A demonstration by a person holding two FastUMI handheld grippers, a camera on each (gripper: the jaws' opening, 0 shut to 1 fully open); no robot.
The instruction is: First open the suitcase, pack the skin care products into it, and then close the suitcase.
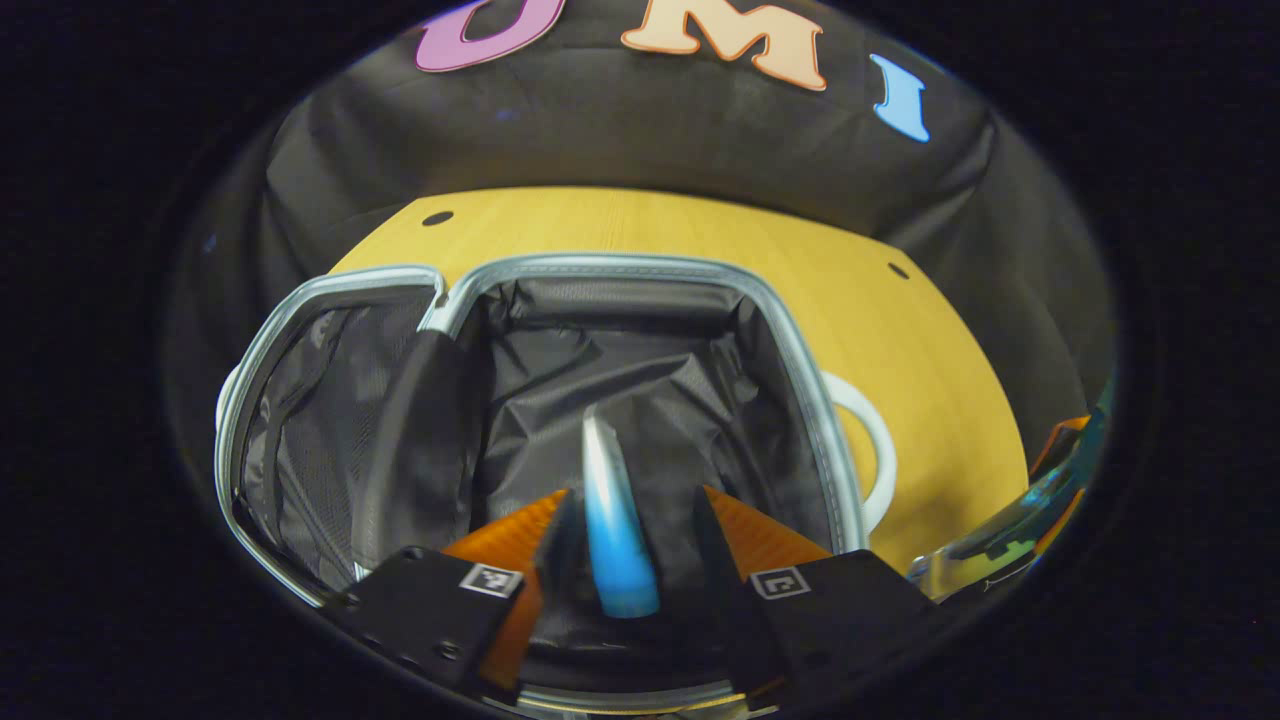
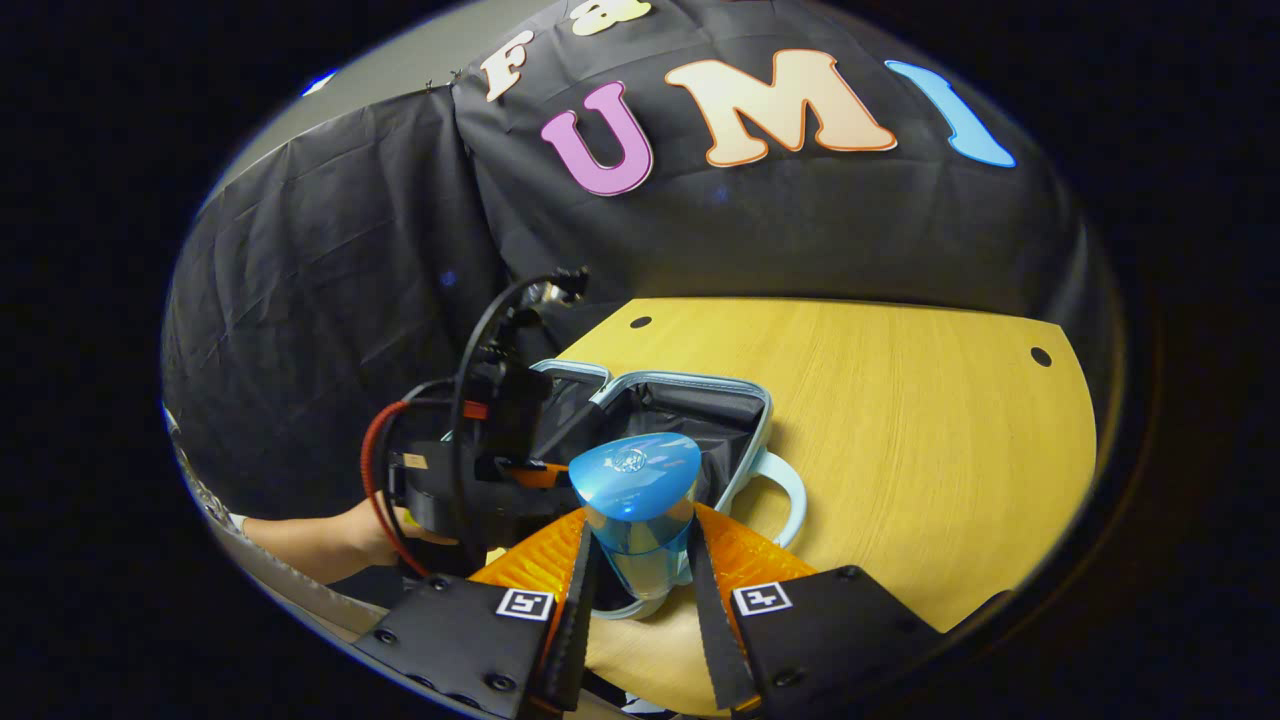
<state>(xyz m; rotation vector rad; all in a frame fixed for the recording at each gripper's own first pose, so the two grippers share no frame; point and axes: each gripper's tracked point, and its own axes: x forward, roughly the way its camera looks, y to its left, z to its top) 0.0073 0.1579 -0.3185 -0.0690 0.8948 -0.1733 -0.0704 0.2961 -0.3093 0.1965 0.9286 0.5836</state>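
Left gripper view: left tool pinches tapered blue-white tube over open suitcase.

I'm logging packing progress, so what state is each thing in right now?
suitcase: open, lying on the table, dark lining exposed.
blue tube: held between the left gripper fingers over the open suitcase.
blue-capped bottle: upright, gripped by the right gripper, not yet in the suitcase.
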